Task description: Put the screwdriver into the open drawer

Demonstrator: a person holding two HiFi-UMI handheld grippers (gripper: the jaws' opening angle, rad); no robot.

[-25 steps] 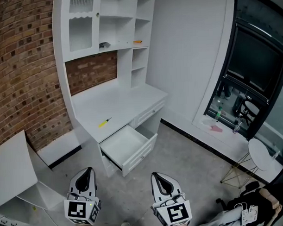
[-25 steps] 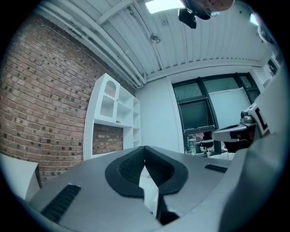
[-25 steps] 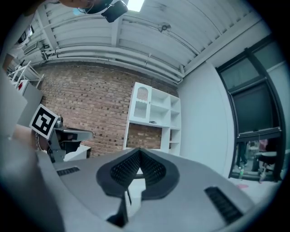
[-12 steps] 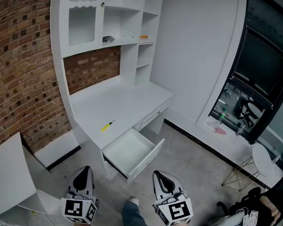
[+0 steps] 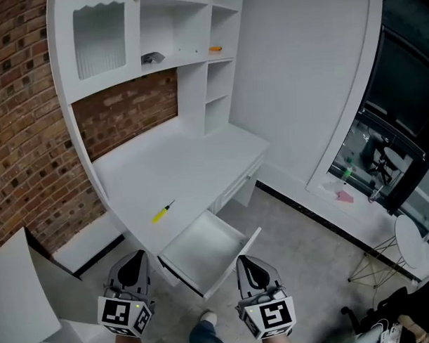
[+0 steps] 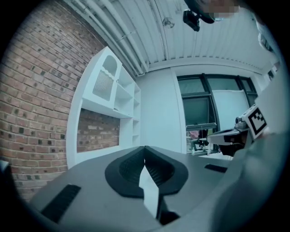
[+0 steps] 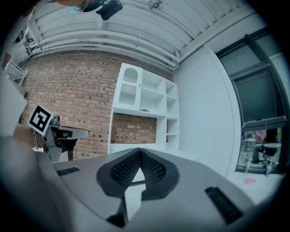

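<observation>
The screwdriver [image 5: 162, 213], yellow-handled with a thin dark shaft, lies on the white desk [image 5: 179, 161] close to its front edge. Just right of it and lower, the open drawer [image 5: 203, 246] stands pulled out, with nothing showing inside. In the head view, my left gripper [image 5: 135, 256] hangs short of the desk's front, below the screwdriver, jaws shut and holding nothing. My right gripper [image 5: 248, 262] hovers by the drawer's front right corner, also shut and holding nothing. The left gripper view shows the left gripper [image 6: 145, 147] with pads pressed together; the right gripper view shows the right gripper [image 7: 139, 150] likewise.
A white hutch [image 5: 196, 34] rises over the desk; its shelf holds a small orange item [image 5: 215, 48] and a grey item [image 5: 151, 58]. Behind is a brick wall [image 5: 29, 103]. A white cabinet [image 5: 15, 294] stands at lower left, dark windows [image 5: 409, 111] at right. My shoe [image 5: 205, 319] shows below.
Both grippers have moved forward toward the desk. The desk, screwdriver and open drawer now sit nearer and lower in the head view. Both jaws stayed shut.
</observation>
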